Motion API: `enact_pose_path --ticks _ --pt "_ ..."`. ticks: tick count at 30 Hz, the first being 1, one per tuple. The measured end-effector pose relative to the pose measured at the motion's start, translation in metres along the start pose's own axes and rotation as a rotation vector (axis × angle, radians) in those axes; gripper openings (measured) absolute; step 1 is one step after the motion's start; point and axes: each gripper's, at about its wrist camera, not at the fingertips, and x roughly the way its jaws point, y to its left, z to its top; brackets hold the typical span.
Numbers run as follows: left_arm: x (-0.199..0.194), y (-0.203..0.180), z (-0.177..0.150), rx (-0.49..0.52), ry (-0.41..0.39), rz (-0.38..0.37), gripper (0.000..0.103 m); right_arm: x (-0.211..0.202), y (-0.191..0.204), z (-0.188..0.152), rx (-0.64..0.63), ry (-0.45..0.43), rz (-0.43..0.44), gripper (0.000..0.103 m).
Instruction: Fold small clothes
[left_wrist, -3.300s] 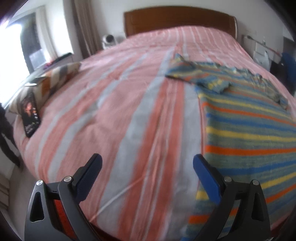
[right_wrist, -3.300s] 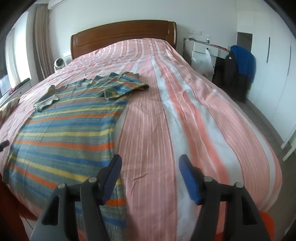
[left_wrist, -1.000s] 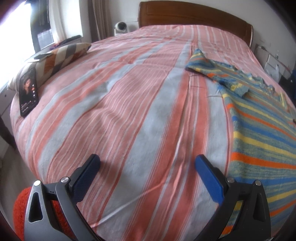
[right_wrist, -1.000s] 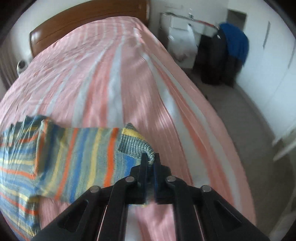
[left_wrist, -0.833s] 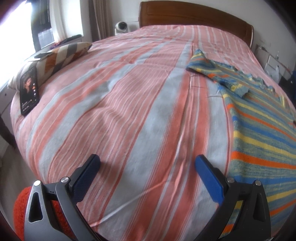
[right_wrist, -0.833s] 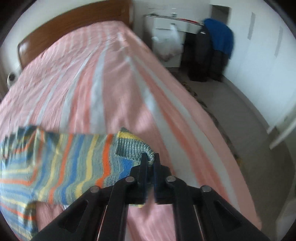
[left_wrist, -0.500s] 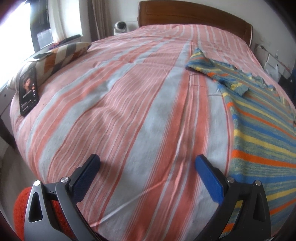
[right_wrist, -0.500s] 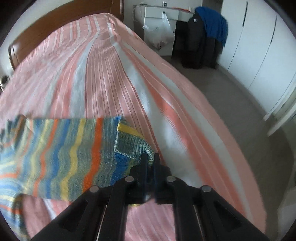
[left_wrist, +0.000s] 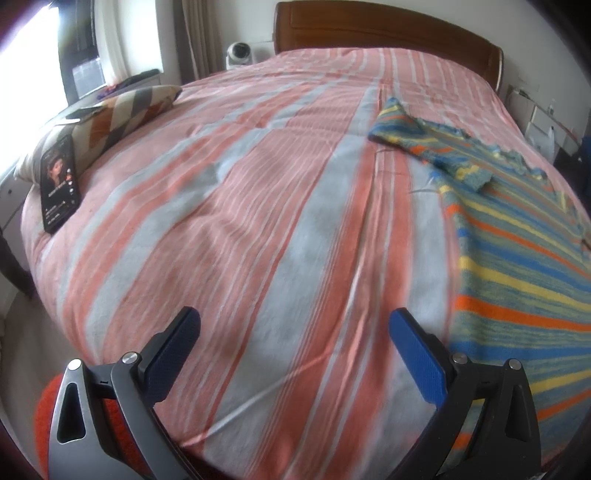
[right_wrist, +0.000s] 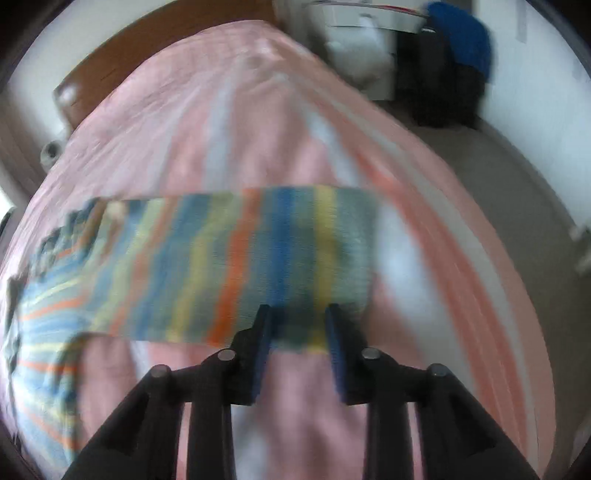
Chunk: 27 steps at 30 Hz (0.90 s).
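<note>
Releasing a sleeve it had drawn out flat across the bed, the right gripper (right_wrist: 299, 325) had just been opening, its blue-padded fingers (right_wrist: 263, 332) parted a little with the sleeve's lower edge lying between them, apparently no longer pinched, though motion blur left contact uncertain. The step in hand looked like spreading the garment before the first fold; the next move would likely call for lifting clear without dragging the knit, then taking the cuff again to carry the sleeve (right_wrist: 229, 266) over the body. The left gripper (left_wrist: 295, 354) hung idle above the near edge of the bed, its fingers spread wide and empty over bare cover. Beside it, to the right, lay the striped sweater (left_wrist: 517, 280), a soft ribbed knit banded in blue, yellow, orange and grey-green, its body flat and its other sleeve folded back near the collar. The bedspread (left_wrist: 258, 221) beneath was a thin quilted cloth in broad salmon and pale grey stripes, lightly creased. Farther left, a phone (left_wrist: 59, 184) leaned against a zigzag-patterned cushion (left_wrist: 125, 110). Beyond stood a polished wooden headboard (left_wrist: 388, 26) and a small white round-bodied device (left_wrist: 240, 53).
</note>
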Motion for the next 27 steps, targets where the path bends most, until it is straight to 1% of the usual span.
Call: enact_pose_path --ticks 1,2,3,4,5,6,7,8,9,10,11,12,13,14,16,17,18,19,20,21,22,23,24,25,26,27 --pt "-0.012 -0.002 0.005 0.02 -0.019 -0.025 0.102 -0.009 -0.005 -0.005 0.019 -0.026 -0.02 0.03" --pt "-0.019 -0.005 0.01 0.039 -0.034 -0.042 0.102 -0.025 -0.008 -0.012 0.03 -0.054 -0.064 0.032" --pt "-0.027 -0.01 0.018 0.062 -0.047 -0.064 0.102 -0.036 -0.008 -0.018 0.025 -0.072 -0.061 0.033" --pt "-0.037 -0.02 0.034 0.098 -0.07 -0.115 0.102 -0.052 -0.005 -0.028 0.012 -0.092 -0.027 0.034" --pt "-0.043 -0.029 0.047 0.127 -0.086 -0.157 0.102 -0.07 -0.001 -0.04 -0.01 -0.116 0.012 0.039" --pt "-0.047 -0.04 0.062 0.164 -0.103 -0.197 0.102 -0.086 0.006 -0.052 -0.037 -0.139 0.035 0.047" --pt "-0.051 -0.059 0.082 0.229 -0.122 -0.242 0.102 -0.099 0.011 -0.066 -0.061 -0.158 0.053 0.05" --pt "-0.049 -0.074 0.094 0.279 -0.124 -0.268 0.102 -0.111 0.018 -0.081 -0.083 -0.179 0.072 0.053" --pt "-0.044 -0.092 0.106 0.335 -0.113 -0.296 0.102 -0.122 0.026 -0.101 -0.107 -0.198 0.094 0.054" --pt "-0.031 -0.116 0.119 0.406 -0.087 -0.332 0.102 -0.13 0.031 -0.12 -0.123 -0.212 0.11 0.054" --pt "-0.017 -0.133 0.125 0.46 -0.064 -0.352 0.102 -0.129 0.04 -0.127 -0.132 -0.218 0.11 0.054" --pt "-0.003 -0.147 0.128 0.504 -0.039 -0.354 0.102 -0.131 0.045 -0.141 -0.136 -0.227 0.106 0.054" --pt "0.025 -0.168 0.131 0.562 0.013 -0.329 0.102 -0.128 0.052 -0.151 -0.134 -0.234 0.107 0.054" --pt "0.046 -0.178 0.132 0.584 0.048 -0.298 0.102 -0.128 0.056 -0.165 -0.128 -0.244 0.11 0.054" --pt "0.087 -0.191 0.132 0.595 0.123 -0.245 0.101 -0.122 0.065 -0.183 -0.113 -0.256 0.102 0.054" --pt "0.107 -0.193 0.131 0.583 0.159 -0.214 0.093 -0.119 0.068 -0.188 -0.11 -0.256 0.099 0.054" --pt "0.118 -0.19 0.131 0.56 0.176 -0.207 0.073 -0.116 0.071 -0.194 -0.111 -0.247 0.102 0.054" --pt "0.123 -0.181 0.135 0.499 0.164 -0.239 0.054 -0.114 0.072 -0.198 -0.12 -0.24 0.102 0.054" --pt "0.122 -0.175 0.139 0.461 0.153 -0.228 0.003 -0.114 0.07 -0.201 -0.138 -0.239 0.096 0.054" --pt "0.12 -0.164 0.148 0.4 0.15 -0.203 0.005 -0.112 0.072 -0.2 -0.154 -0.243 0.09 0.054" --pt "0.11 -0.14 0.163 0.302 0.105 -0.213 0.005 -0.112 0.073 -0.2 -0.173 -0.25 0.076 0.054" --pt "0.103 -0.124 0.171 0.251 0.073 -0.198 0.005 -0.11 0.072 -0.199 -0.185 -0.259 0.065 0.054" --pt "0.097 -0.104 0.181 0.193 0.043 -0.174 0.005 -0.11 0.071 -0.199 -0.184 -0.262 0.067 0.054" --pt "0.093 -0.071 0.195 0.099 0.016 -0.143 0.005 -0.108 0.068 -0.199 -0.175 -0.259 0.072 0.054" --pt "0.092 -0.041 0.205 0.017 0.001 -0.104 0.005 -0.106 0.066 -0.197 -0.162 -0.253 0.079 0.054" --pt "0.093 -0.023 0.211 -0.033 -0.006 -0.07 0.004 -0.102 0.063 -0.197 -0.148 -0.242 0.089 0.054"
